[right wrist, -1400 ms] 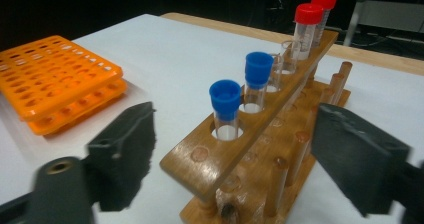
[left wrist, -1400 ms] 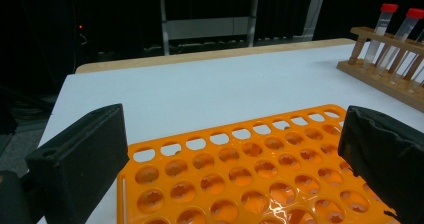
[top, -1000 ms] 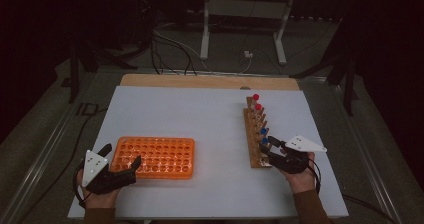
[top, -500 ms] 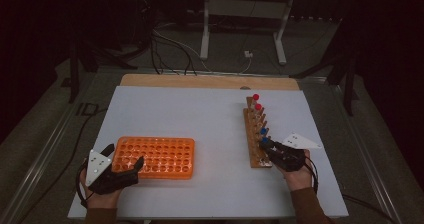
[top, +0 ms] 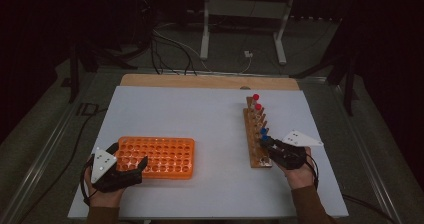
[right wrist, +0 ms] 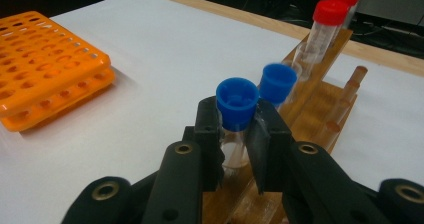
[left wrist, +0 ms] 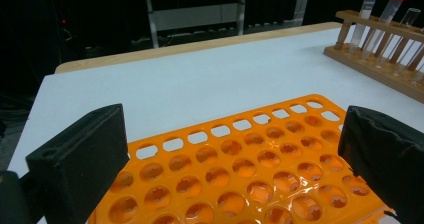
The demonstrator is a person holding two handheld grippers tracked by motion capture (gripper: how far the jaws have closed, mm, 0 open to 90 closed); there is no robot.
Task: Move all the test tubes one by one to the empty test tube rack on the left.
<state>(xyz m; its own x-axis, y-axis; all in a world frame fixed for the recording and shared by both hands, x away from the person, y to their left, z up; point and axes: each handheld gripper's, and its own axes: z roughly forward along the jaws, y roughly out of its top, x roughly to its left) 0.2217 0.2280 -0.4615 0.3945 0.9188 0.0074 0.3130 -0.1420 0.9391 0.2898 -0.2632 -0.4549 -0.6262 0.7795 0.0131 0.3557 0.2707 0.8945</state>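
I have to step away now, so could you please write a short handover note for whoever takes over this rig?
Right gripper: shut on the nearest blue-capped tube, which stands in the wooden rack.
Left gripper: open, jaws either side of the orange rack, steadying nothing yet.
Wooden rack also holds a second blue-capped tube and two red-capped tubes.
Done: tube gripped. The orange rack shows no tubes.
Left: probably lift the tube and set it in the orange rack.

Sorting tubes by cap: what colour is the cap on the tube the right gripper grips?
Blue cap; clearest in the right gripper view.
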